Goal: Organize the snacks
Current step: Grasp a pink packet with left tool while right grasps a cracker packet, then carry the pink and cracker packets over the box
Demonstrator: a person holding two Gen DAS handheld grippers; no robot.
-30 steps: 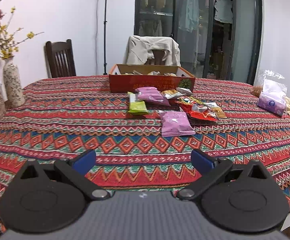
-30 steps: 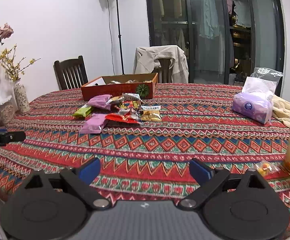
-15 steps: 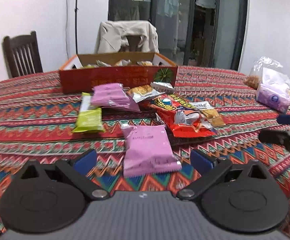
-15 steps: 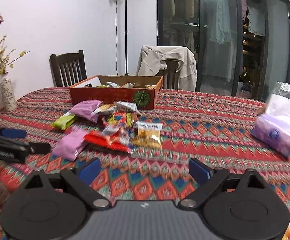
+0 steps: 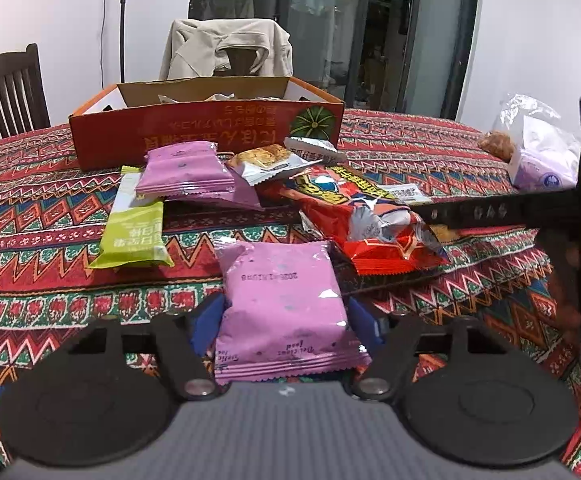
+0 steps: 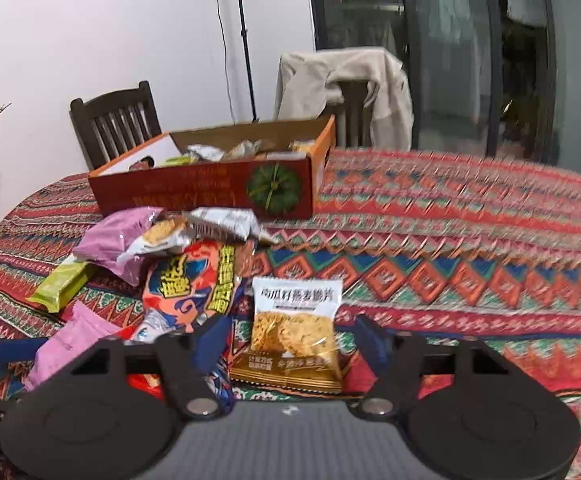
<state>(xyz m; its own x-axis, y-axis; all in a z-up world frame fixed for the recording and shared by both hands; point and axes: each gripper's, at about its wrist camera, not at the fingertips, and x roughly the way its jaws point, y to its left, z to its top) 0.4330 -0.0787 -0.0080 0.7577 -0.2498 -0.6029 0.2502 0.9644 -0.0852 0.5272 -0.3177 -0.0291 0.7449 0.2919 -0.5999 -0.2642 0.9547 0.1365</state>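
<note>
On the patterned tablecloth lies a pile of snack packets in front of an open orange cardboard box (image 5: 210, 136) (image 6: 210, 196) that holds several snacks. My left gripper (image 5: 286, 320) is low over the cloth with its jaws closing. A flat pink packet (image 5: 282, 280) lies between them, and the blue pads reach its side edges without buckling it. My right gripper (image 6: 294, 336) is also closing. A cracker packet (image 6: 294, 316) lies between its pads with a gap on each side. In the left wrist view, the right gripper's black finger (image 5: 490, 212) reaches in from the right.
A green packet (image 5: 134, 228), a red packet (image 5: 362, 216) and another pink packet (image 5: 186, 168) lie near the box. A bagged tissue pack (image 5: 542, 160) sits at the right. Behind the table stand a dark chair (image 6: 118, 120) and a jacket-draped chair (image 5: 226, 48).
Both grippers have come forward and down to the snack pile and their jaws have narrowed. The pink packet now lies between the left pads, the cracker packet between the right ones.
</note>
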